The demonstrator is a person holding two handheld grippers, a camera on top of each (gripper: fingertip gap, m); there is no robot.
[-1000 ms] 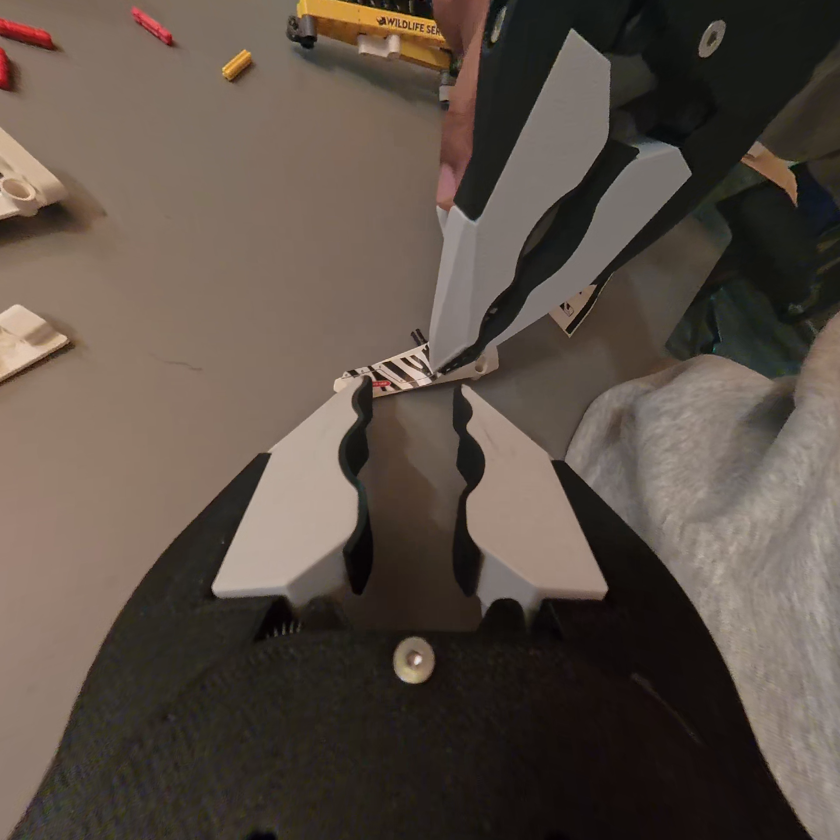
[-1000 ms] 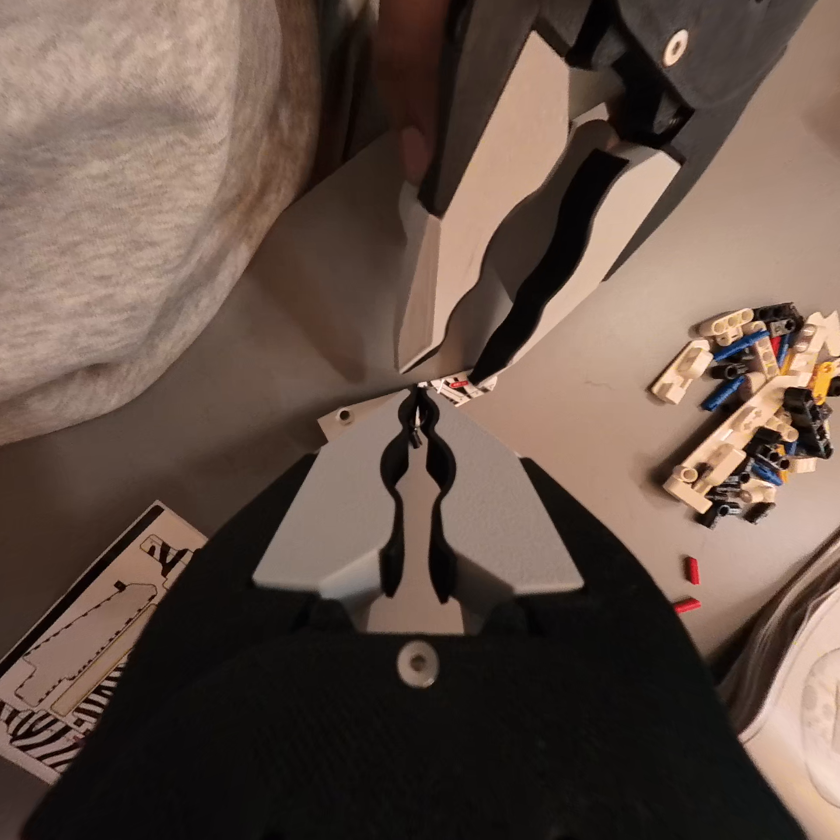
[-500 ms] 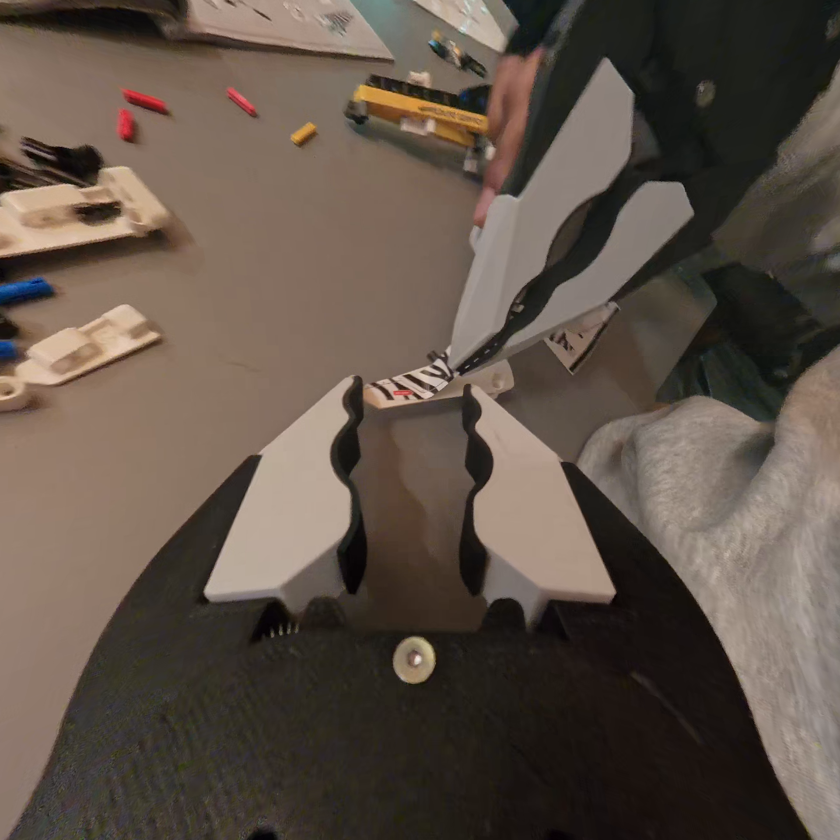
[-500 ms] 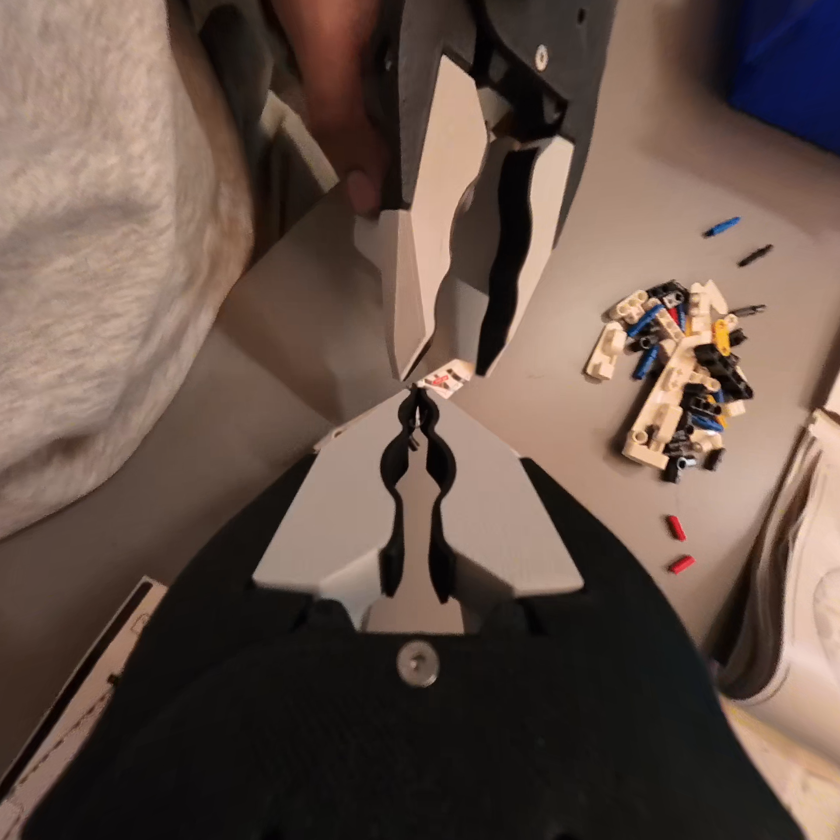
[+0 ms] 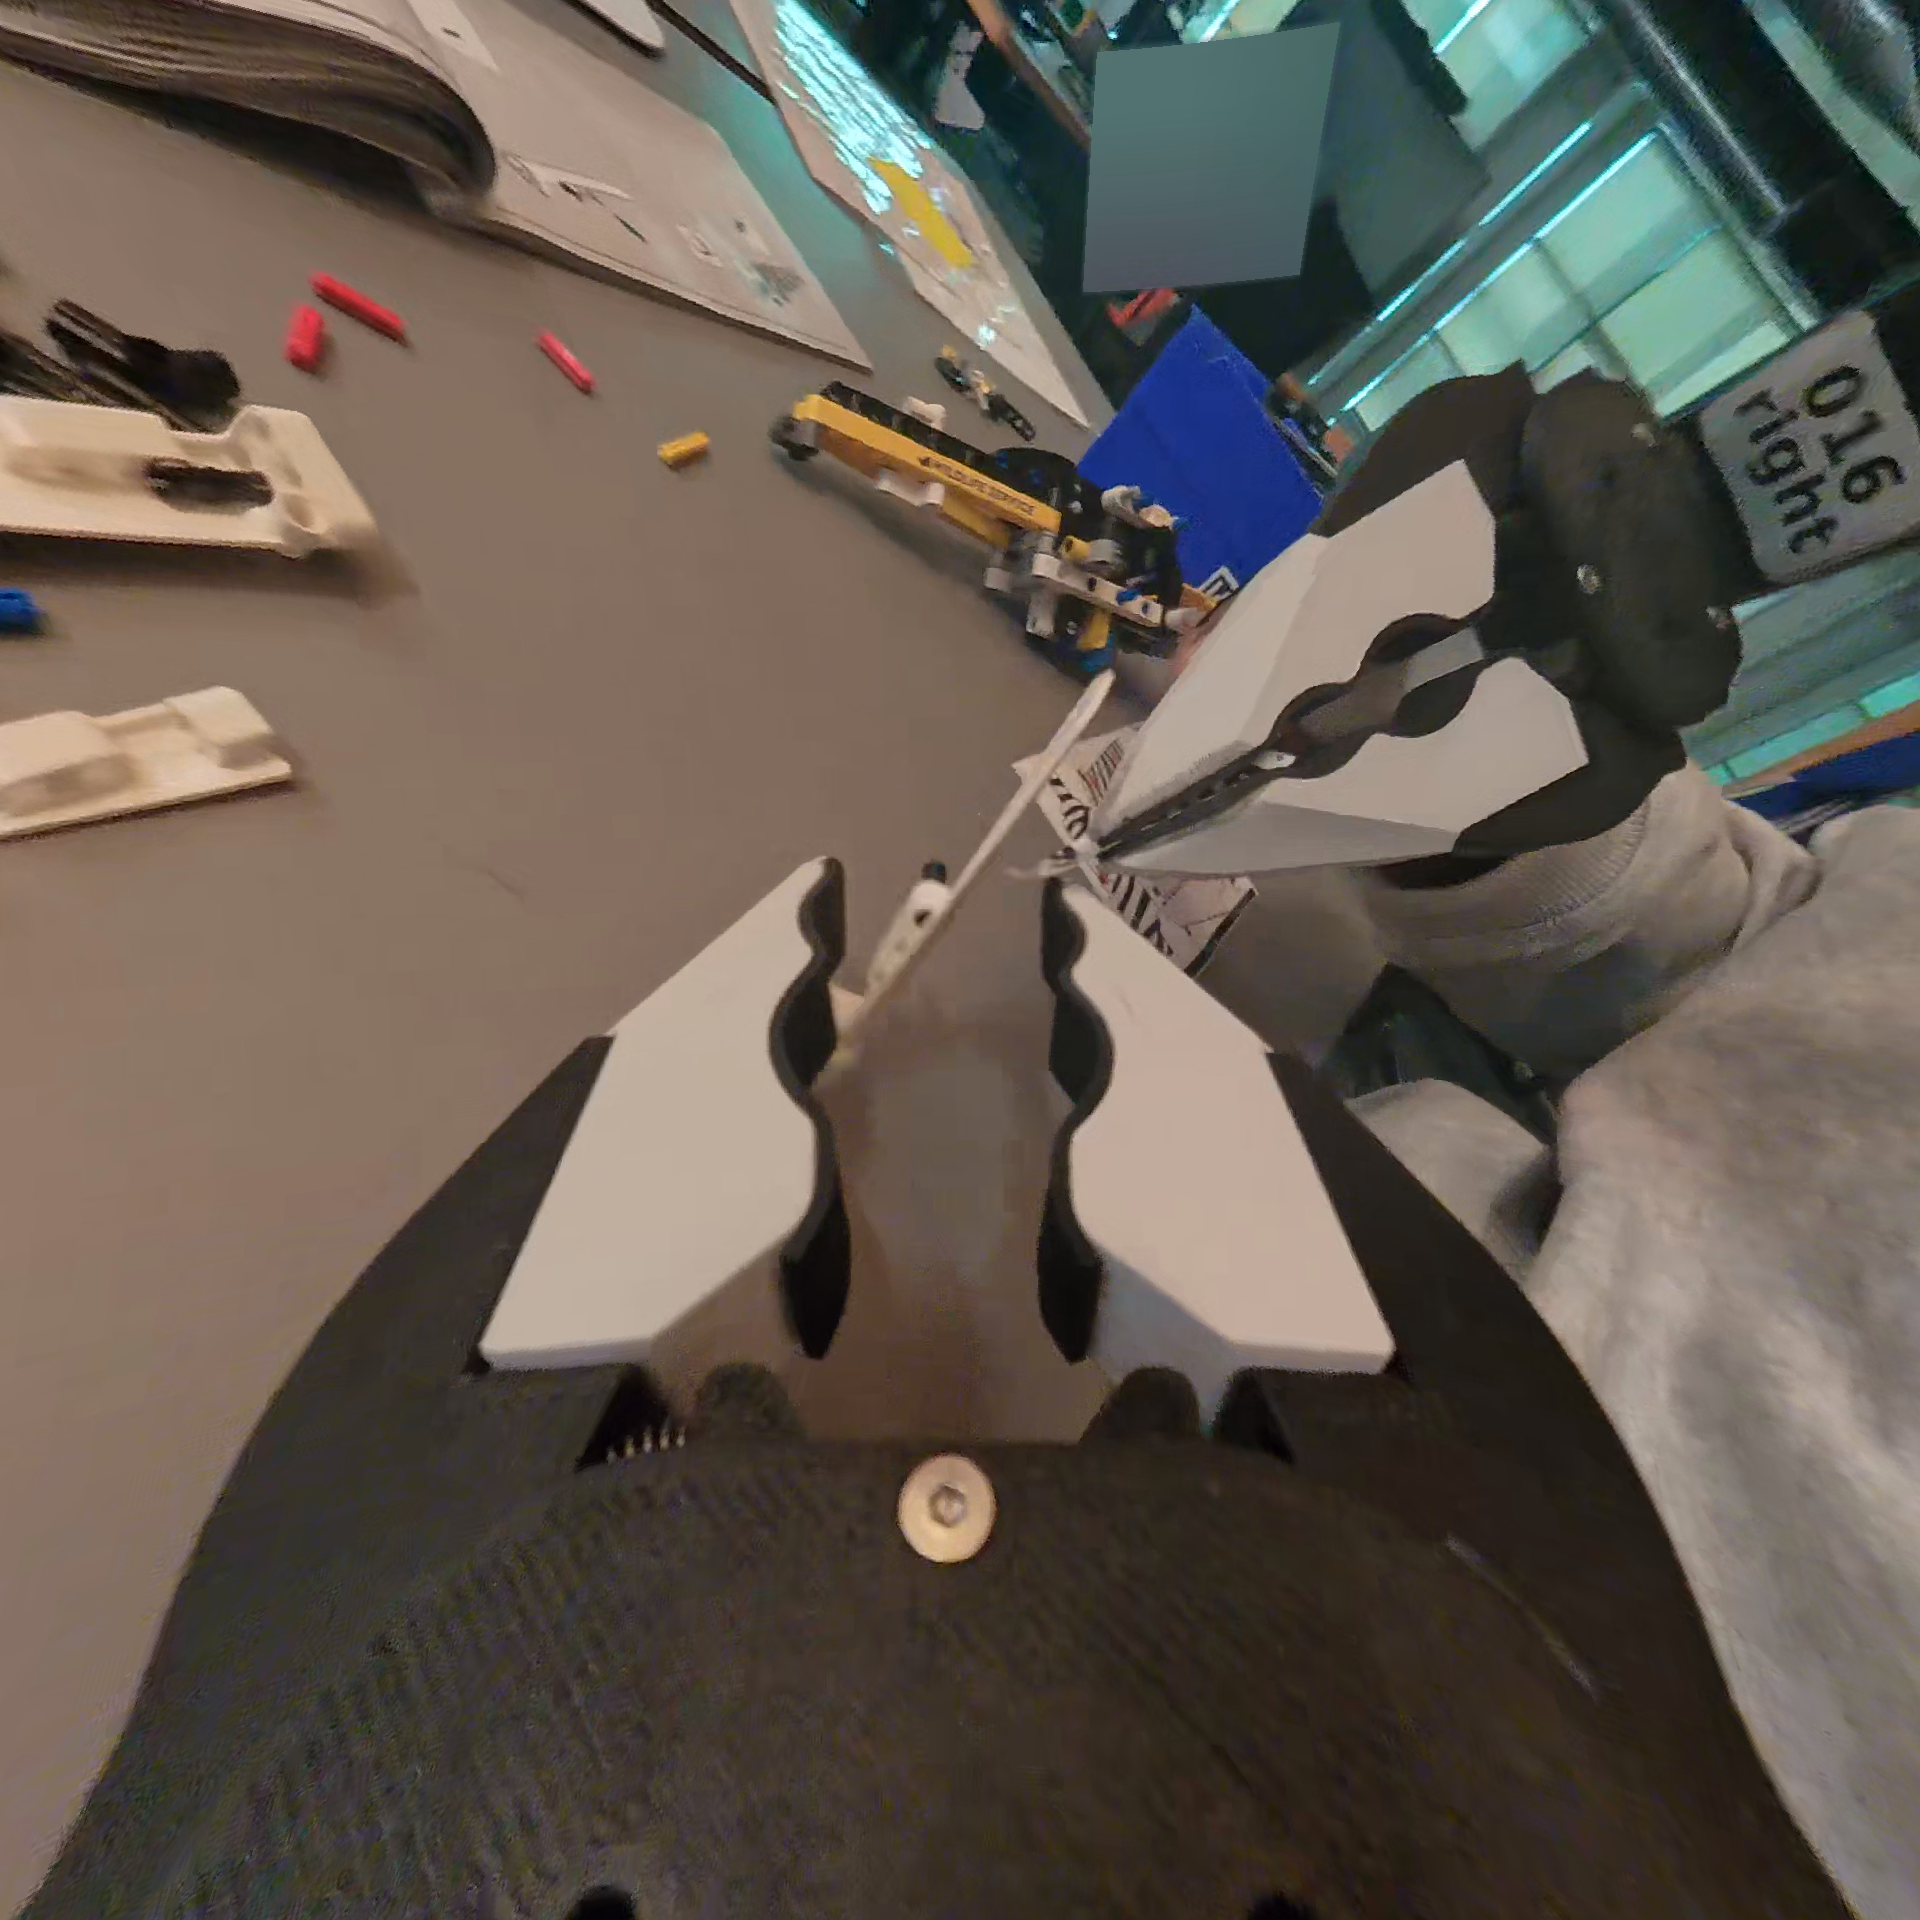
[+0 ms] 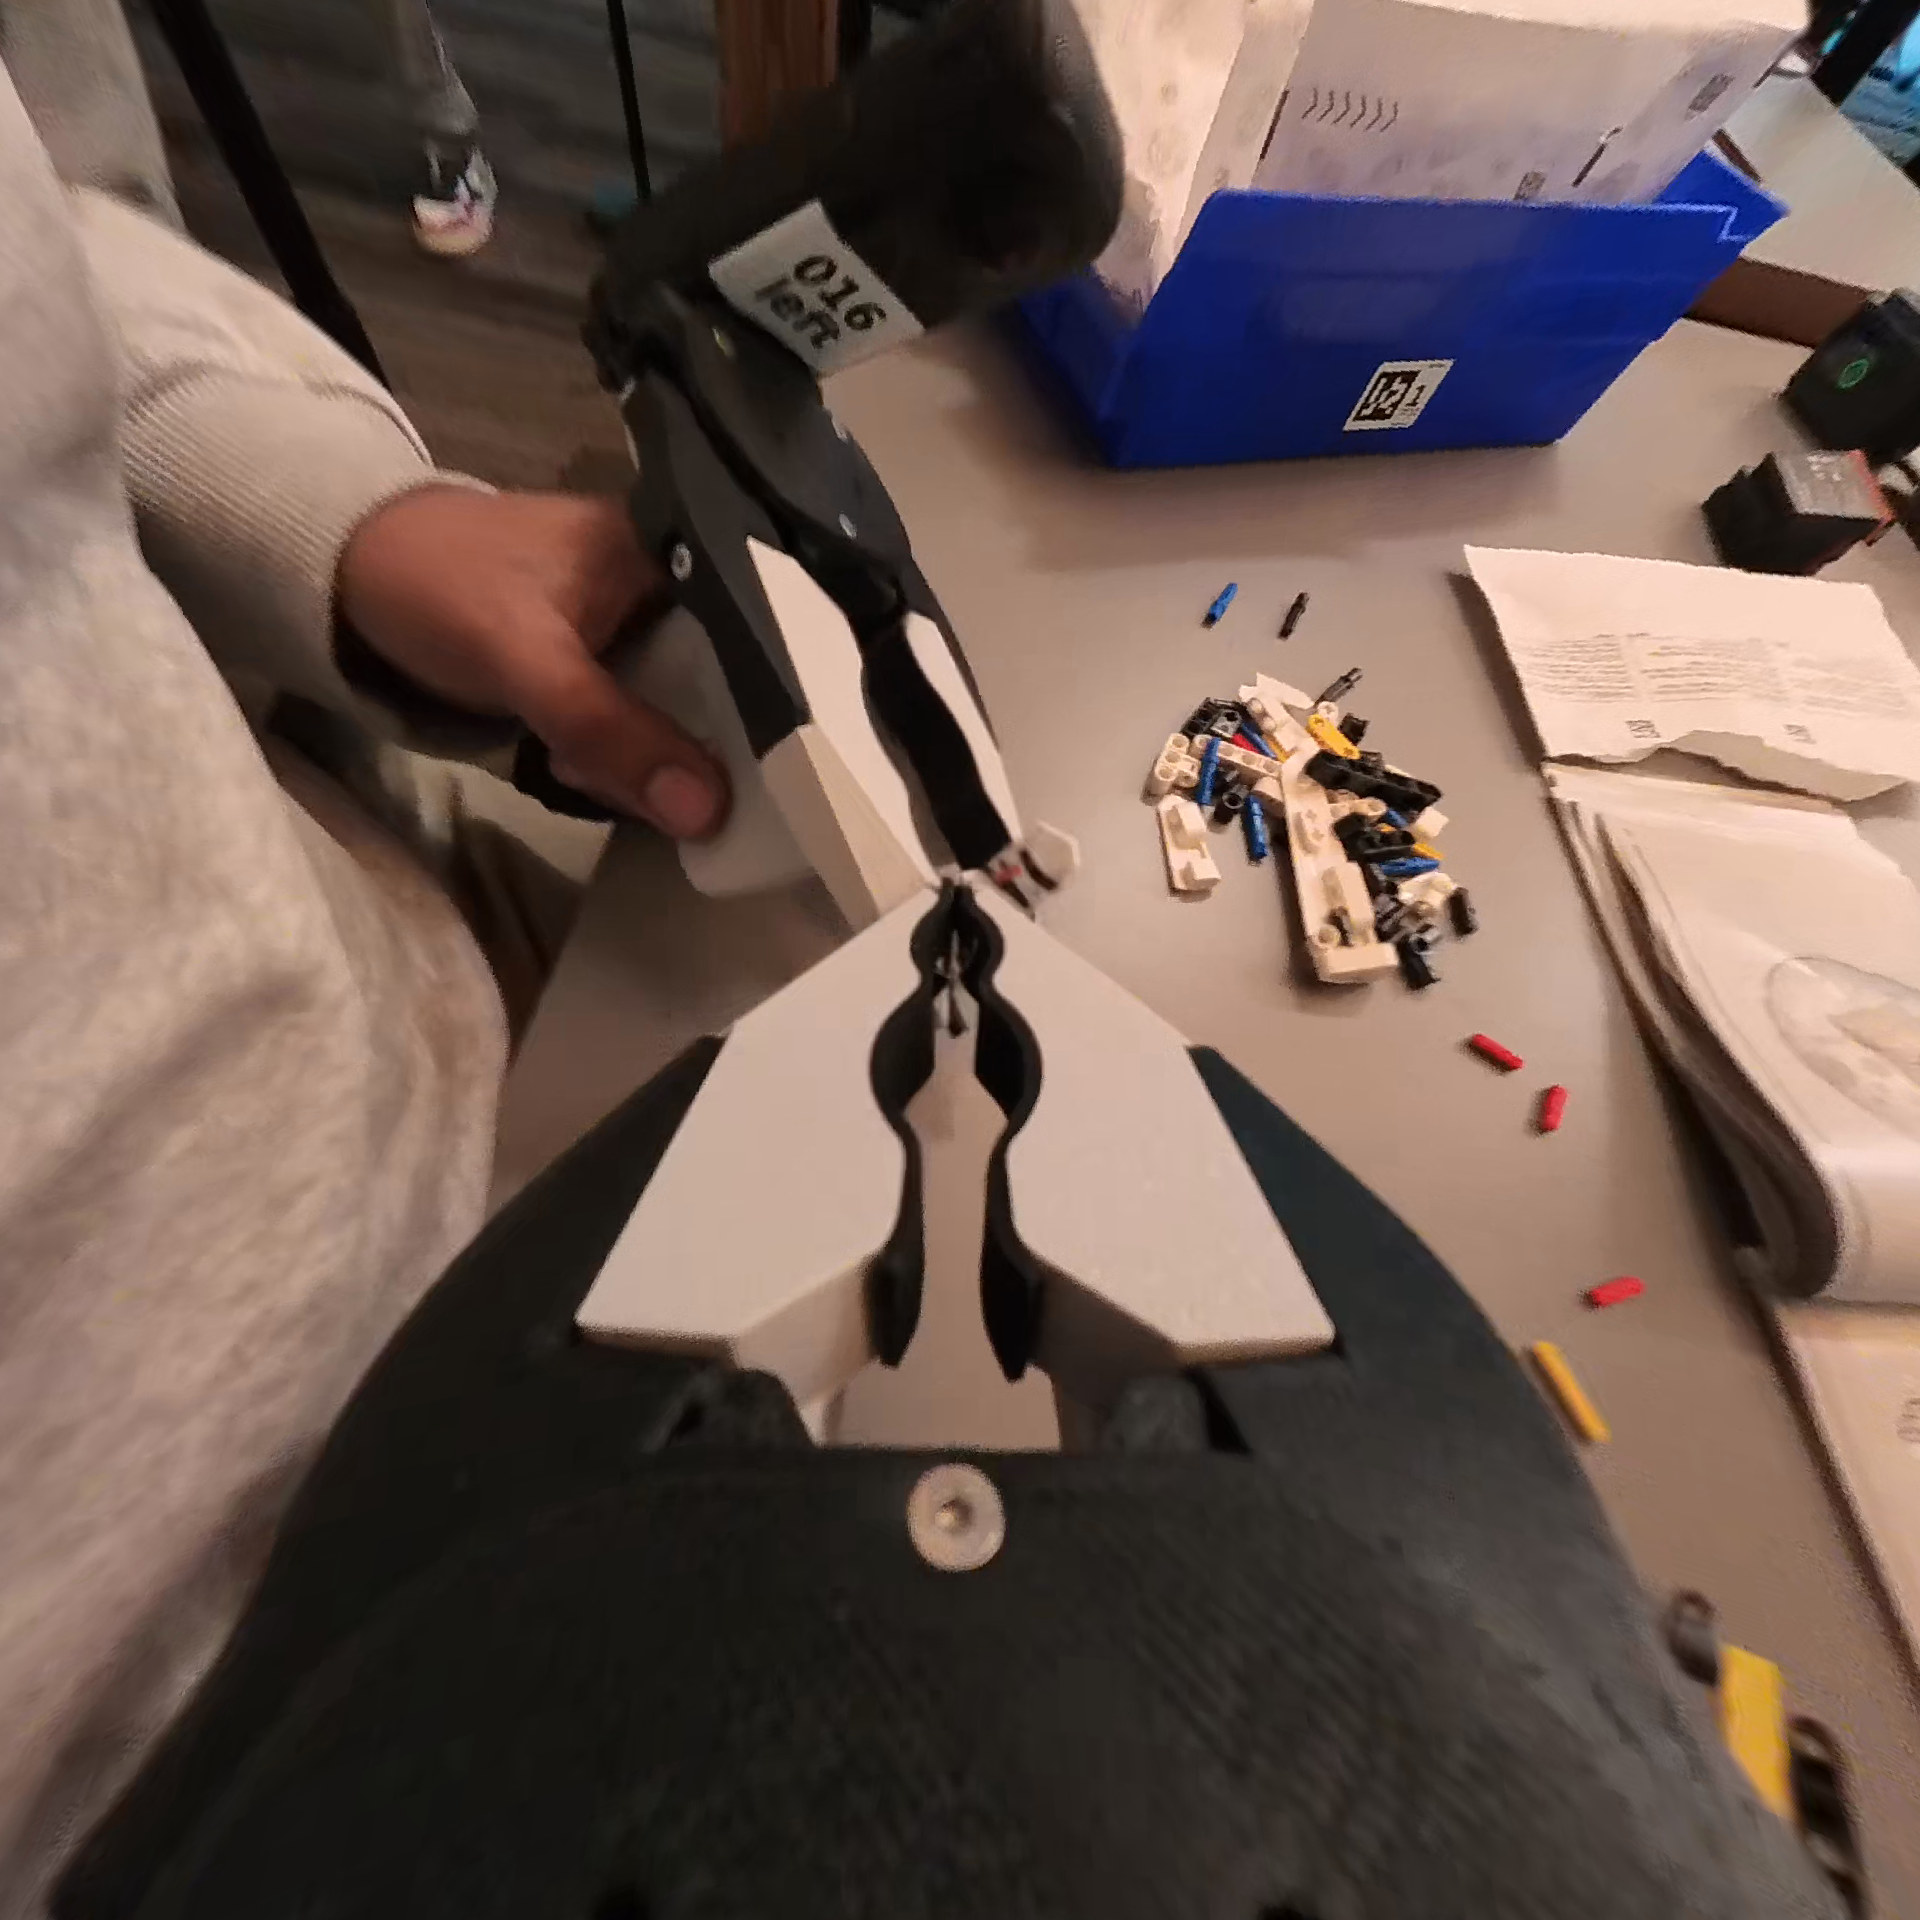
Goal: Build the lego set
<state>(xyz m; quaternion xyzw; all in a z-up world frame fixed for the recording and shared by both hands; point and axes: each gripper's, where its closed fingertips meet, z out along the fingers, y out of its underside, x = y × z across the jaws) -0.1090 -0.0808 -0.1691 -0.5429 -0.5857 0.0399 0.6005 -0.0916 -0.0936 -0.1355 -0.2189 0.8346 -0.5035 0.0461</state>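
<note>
Left wrist view: left gripper (image 5: 940, 914) w/ jaws apart, nothing clamped; a thin white panel (image 5: 961, 883) w/ zebra sticker runs tilted up between its tips, lower end near the left finger, maybe touching, can't tell. Right gripper (image 5: 1091, 847) closed down on the panel's upper edge, tips pinched tight, so the panel hangs off that one corner above the worktop (image 5: 520, 831). Right wrist view: right gripper (image 6: 951, 899) closed, a sliver of the part showing in the slot; left gripper (image 6: 971, 857) just beyond, nearly tip to tip. Panel reads as light, stiff plastic, slick faces, thin enough to twist or pop out of a corner pinch. Better hold, I judge: left gripper closes across the flat faces near the lower/mid span, off the sticker edge and clear of the pin holes. Sticker sheet (image 5: 1174, 904) lies under right gripper. Yellow build (image 5: 966, 488) sits well apart farther back; parts pile (image 6: 1320, 821) off to the right, booklet (image 6: 1704, 665) beyond it.
</note>
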